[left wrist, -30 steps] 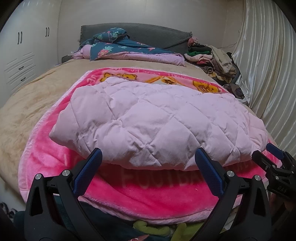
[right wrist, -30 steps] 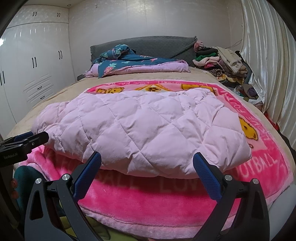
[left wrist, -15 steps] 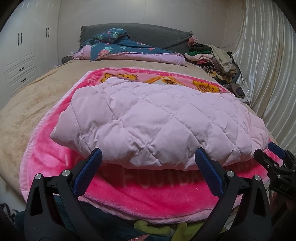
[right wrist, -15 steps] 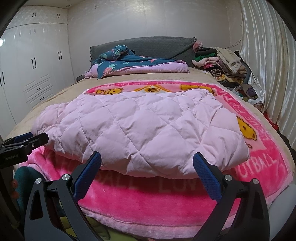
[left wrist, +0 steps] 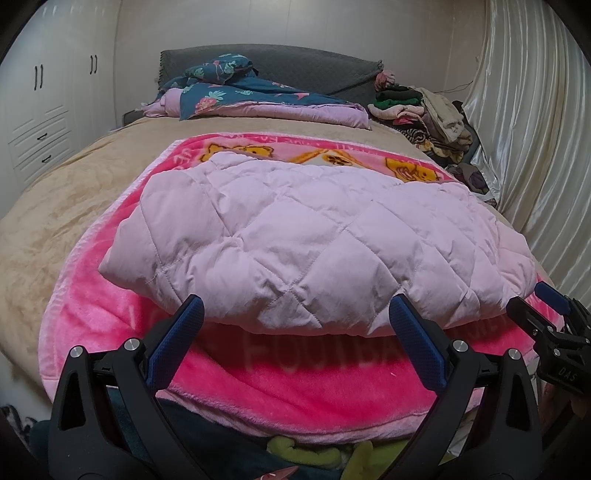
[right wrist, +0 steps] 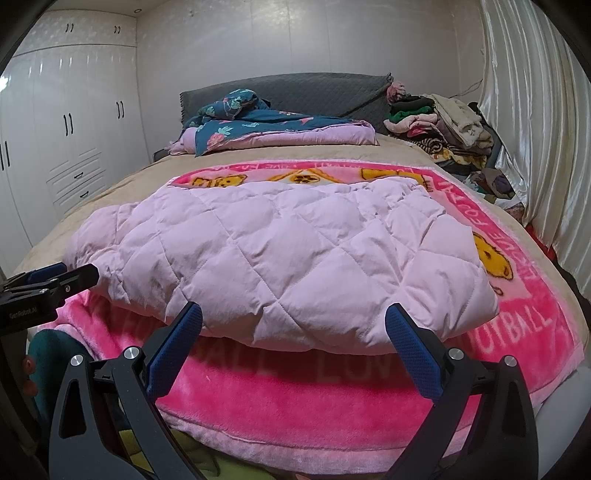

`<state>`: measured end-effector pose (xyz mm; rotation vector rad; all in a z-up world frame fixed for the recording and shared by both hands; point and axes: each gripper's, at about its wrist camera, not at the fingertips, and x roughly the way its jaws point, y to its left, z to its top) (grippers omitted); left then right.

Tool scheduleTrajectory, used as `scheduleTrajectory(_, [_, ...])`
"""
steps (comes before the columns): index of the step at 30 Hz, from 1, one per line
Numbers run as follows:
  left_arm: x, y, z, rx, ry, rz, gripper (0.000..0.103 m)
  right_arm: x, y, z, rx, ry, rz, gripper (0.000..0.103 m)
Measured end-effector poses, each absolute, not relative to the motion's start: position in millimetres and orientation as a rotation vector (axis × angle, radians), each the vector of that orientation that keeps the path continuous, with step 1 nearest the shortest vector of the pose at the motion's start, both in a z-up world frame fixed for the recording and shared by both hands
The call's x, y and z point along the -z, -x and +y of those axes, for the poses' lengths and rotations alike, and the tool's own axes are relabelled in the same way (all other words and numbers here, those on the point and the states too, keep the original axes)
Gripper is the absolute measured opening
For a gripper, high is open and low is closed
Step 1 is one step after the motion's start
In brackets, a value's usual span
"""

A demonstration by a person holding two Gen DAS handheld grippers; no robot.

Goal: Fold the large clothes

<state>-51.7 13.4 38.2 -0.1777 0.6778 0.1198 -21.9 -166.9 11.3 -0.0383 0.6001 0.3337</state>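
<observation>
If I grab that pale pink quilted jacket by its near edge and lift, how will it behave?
The quilted jacket looks puffy and padded, so it is probably light for its bulk. It sags softly over the pink blanket, so it will likely droop rather than hold shape. Its smooth shell may slip in a narrow pinch.

White wardrobes with dark handles and louvred drawers line the left wall. The back wall is pale and panelled, with a ceiling spotlight near the corner. A grey headboard backs the bed, covered in tan. Shiny cream curtains hang along the right side.
</observation>
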Motion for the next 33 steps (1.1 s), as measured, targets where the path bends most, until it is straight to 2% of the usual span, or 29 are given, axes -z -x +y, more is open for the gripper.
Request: scheduleTrajectory(33, [-31.5, 59.2, 15.5, -0.117, 0.162, 0.717, 0.094, -21.4, 27.7, -167.0, -0.325, 0.055, 0.572, 0.099])
